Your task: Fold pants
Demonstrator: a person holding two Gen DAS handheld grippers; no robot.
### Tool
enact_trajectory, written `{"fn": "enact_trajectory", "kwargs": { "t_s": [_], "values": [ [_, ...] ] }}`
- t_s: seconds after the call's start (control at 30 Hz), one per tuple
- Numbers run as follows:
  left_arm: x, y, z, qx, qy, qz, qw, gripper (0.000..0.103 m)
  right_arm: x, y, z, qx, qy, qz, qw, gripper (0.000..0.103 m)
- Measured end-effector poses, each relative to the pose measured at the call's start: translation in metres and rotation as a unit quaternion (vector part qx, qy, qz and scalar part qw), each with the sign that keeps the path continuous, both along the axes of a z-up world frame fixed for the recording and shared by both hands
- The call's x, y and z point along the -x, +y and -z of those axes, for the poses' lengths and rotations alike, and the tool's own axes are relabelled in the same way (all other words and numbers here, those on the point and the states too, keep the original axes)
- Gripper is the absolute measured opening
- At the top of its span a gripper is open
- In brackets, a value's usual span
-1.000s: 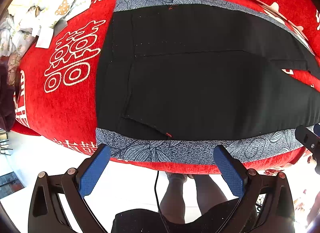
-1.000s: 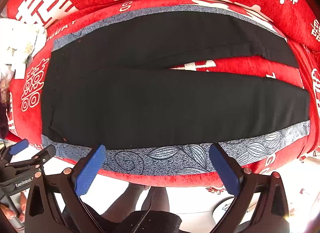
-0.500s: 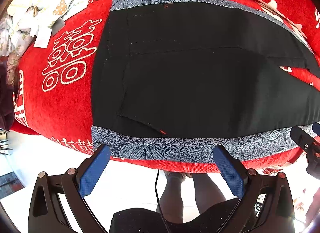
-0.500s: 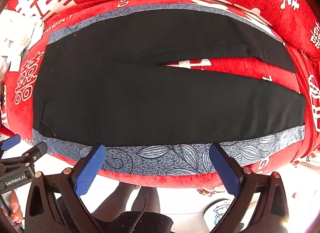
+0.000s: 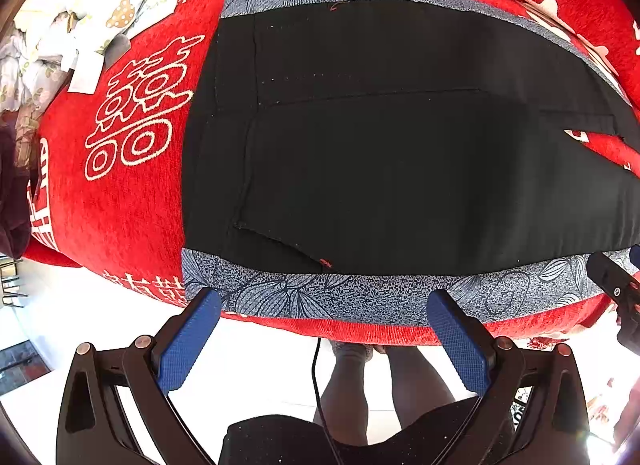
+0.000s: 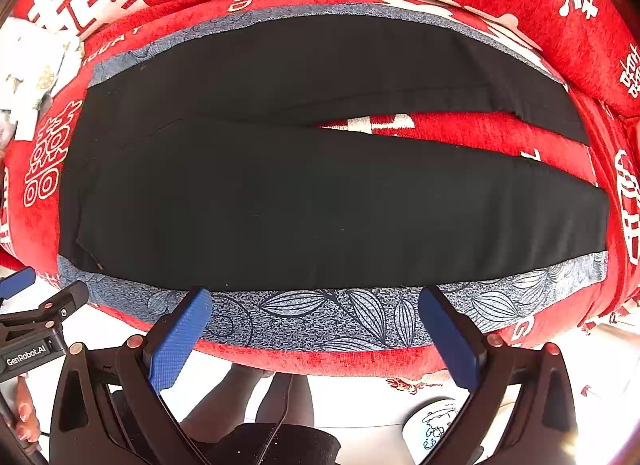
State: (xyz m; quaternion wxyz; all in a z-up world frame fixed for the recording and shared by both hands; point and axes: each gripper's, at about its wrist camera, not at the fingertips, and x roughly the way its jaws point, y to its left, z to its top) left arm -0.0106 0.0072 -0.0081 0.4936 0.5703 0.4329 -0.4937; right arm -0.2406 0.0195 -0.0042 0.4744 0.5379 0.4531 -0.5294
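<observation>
1. Black pants (image 5: pixel 400 169) with grey floral side bands lie flat on a red sofa (image 5: pixel 120 201) in the left wrist view, waistband toward the sofa's left end, near band along the front edge. The left gripper (image 5: pixel 324 325) hangs just off that front edge, jaws spread wide and empty, blue pads on either side of the near band by the waist and hip pocket. A pile of pale printed clothes (image 5: pixel 80 17) sits at the sofa's far left corner.

2. In the right wrist view the pants (image 6: pixel 320 201) show whole: two legs run toward the right end, parted by a wedge of red cover. The right gripper (image 6: pixel 316 325) is also released and empty, poised at the front edge over the near leg's band.

3. Judged from this, no fold is made yet; the step in hand is the approach for the first grasp. The next move likely calls for both grippers to pinch the near band and carry the near leg over onto the far one, edges matched.

4. Surface is plush red fabric with white characters, likely grippy. Pale floor (image 6: pixel 360 397) lies below.
</observation>
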Motion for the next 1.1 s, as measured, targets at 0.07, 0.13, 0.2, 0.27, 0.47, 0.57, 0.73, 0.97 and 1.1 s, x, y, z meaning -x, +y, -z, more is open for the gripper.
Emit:
{"fn": "enact_trajectory", "kwargs": {
  "t_s": [0.07,0.13,0.2,0.27,0.47,0.57,0.73,0.97,1.1],
  "values": [
    [0.0002,0.0002,0.0009,-0.001,0.009,0.000,1.0000,0.103,0.0003,0.0002,0.0004,-0.001,0.000,0.000,1.000,0.103],
    [0.0010,0.0008,0.0018,-0.001,0.009,0.001,1.0000,0.103,0.0014,0.0004,0.0014,-0.001,0.002,-0.001,1.000,0.103],
    [0.0015,0.0005,0.0029,-0.002,0.009,0.000,1.0000,0.103,0.0017,0.0005,0.0017,-0.001,0.001,0.000,1.000,0.103],
    [0.0016,0.0010,0.0034,-0.004,0.005,0.000,1.0000,0.103,0.0027,-0.0001,0.0023,-0.001,0.000,0.000,1.000,0.103],
    [0.0032,0.0027,0.0048,-0.005,0.001,-0.001,1.0000,0.103,0.0027,-0.0008,0.0027,0.000,-0.002,0.002,1.000,0.103],
    [0.0049,0.0028,0.0045,-0.001,0.003,-0.001,1.0000,0.103,0.0023,-0.0005,0.0028,0.000,-0.003,0.003,1.000,0.103],
    [0.0064,0.0025,0.0036,0.006,0.005,-0.001,1.0000,0.103,0.0016,-0.0003,0.0025,-0.001,-0.004,0.002,1.000,0.103],
    [0.0082,0.0029,0.0029,0.007,0.003,0.001,1.0000,0.103,0.0015,0.0005,0.0026,0.001,-0.004,0.004,1.000,0.103],
    [0.0089,0.0039,0.0041,0.001,0.002,0.004,1.0000,0.103,0.0000,0.0001,0.0026,0.001,-0.005,0.004,1.000,0.103]
  ]
}}
